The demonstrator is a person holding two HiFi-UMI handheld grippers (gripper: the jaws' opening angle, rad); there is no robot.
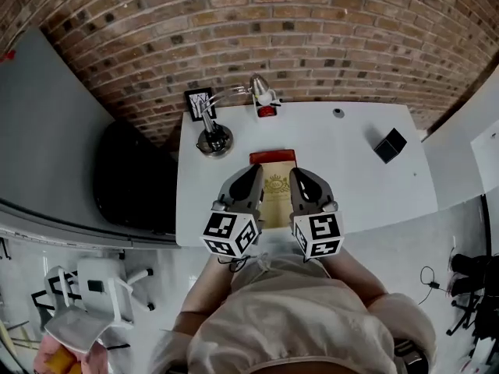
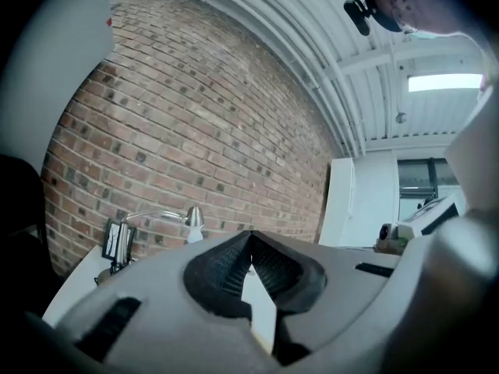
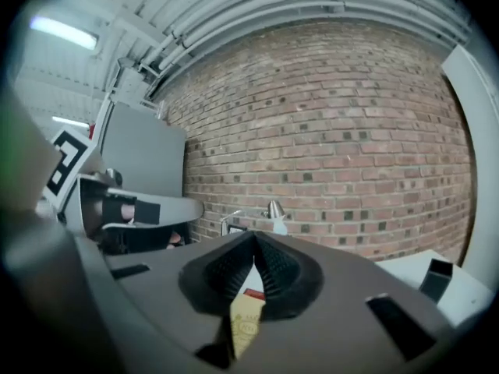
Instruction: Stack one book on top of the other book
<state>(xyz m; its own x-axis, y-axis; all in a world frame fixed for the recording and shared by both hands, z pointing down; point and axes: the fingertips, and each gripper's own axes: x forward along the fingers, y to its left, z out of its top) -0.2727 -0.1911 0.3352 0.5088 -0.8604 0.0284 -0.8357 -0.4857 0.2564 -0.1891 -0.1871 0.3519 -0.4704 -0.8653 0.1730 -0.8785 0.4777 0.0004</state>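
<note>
Tan book [image 1: 276,197] lies flat on the white table [image 1: 359,185], near its front edge and about mid-width. A red book [image 1: 272,157] shows only as a strip past the tan one's far end; the tan book appears to lie on top of it, edges roughly square with the table.

Left gripper [image 1: 253,171] and right gripper [image 1: 301,174] are held side by side above the books, one over each long edge of the tan cover, clear of it. Both point away from the person, toward the brick wall [image 1: 273,29].

Left gripper view: jaws closed, ribbed pads meeting at the tips, nothing between them. Only a sliver of white table shows through the gap lower down.

Right gripper view: jaws likewise closed tip to tip and empty. The tan cover and the red strip beyond it are seen through the slot under the pads, well below, not gripped.

Marker cubes [image 1: 231,234] sit at the near ends of both grippers, just above the person's lap.

Farther out on the table:
- a desk lamp [image 1: 214,139] at the back left, its head bent over toward a small red object [image 1: 267,111]
- a small frame [image 1: 199,101] beside the lamp base
- a black cube [image 1: 389,145] well off to the right, alone
</note>
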